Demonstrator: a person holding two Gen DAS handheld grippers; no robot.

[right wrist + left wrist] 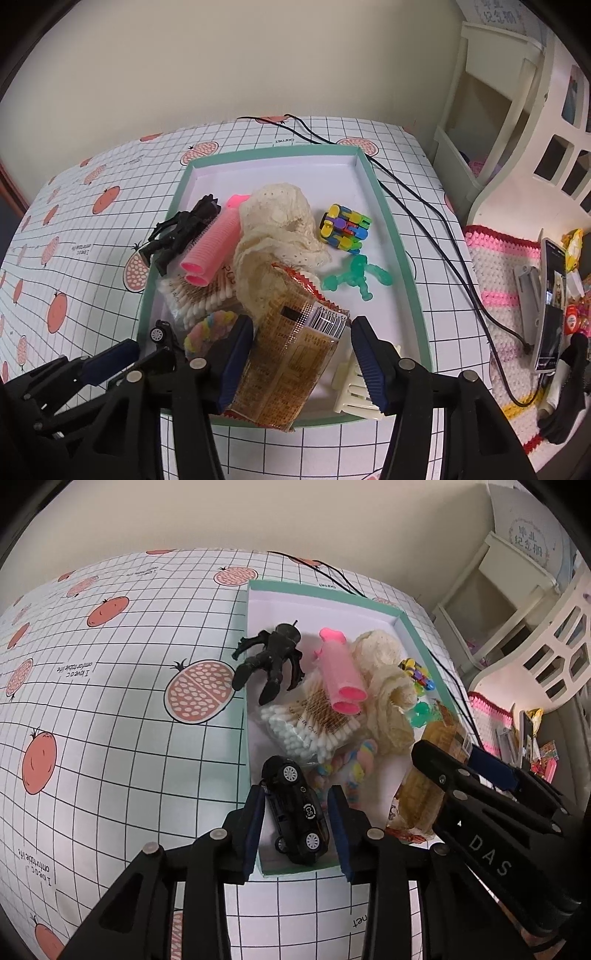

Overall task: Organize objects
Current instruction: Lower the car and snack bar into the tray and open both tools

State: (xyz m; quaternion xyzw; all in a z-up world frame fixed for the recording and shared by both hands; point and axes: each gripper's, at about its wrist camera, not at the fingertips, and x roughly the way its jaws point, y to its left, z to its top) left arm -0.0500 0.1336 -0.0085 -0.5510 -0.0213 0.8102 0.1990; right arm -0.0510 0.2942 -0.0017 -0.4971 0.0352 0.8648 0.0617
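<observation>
A teal-rimmed white box (248,672) (384,206) lies on the fruit-print tablecloth. A black toy car (295,808) (160,332) rests in its near left corner between the fingers of my left gripper (297,827), which is open with gaps on both sides of the car. My right gripper (301,365) is open astride an orange snack packet (291,354) (421,794). Its left pad is against the packet and its right pad is clear of it. The box also holds a black figure (273,661), pink rollers (340,675), cotton swabs (295,731) and a cream lace cloth (277,229).
A colourful block toy (343,229), a green figure (354,277), a pastel braided band (210,328) and a cream clip (354,391) also lie in the box. A black cable (424,210) runs past its right side. A crocheted cushion (491,258) and a phone (552,302) are to the right.
</observation>
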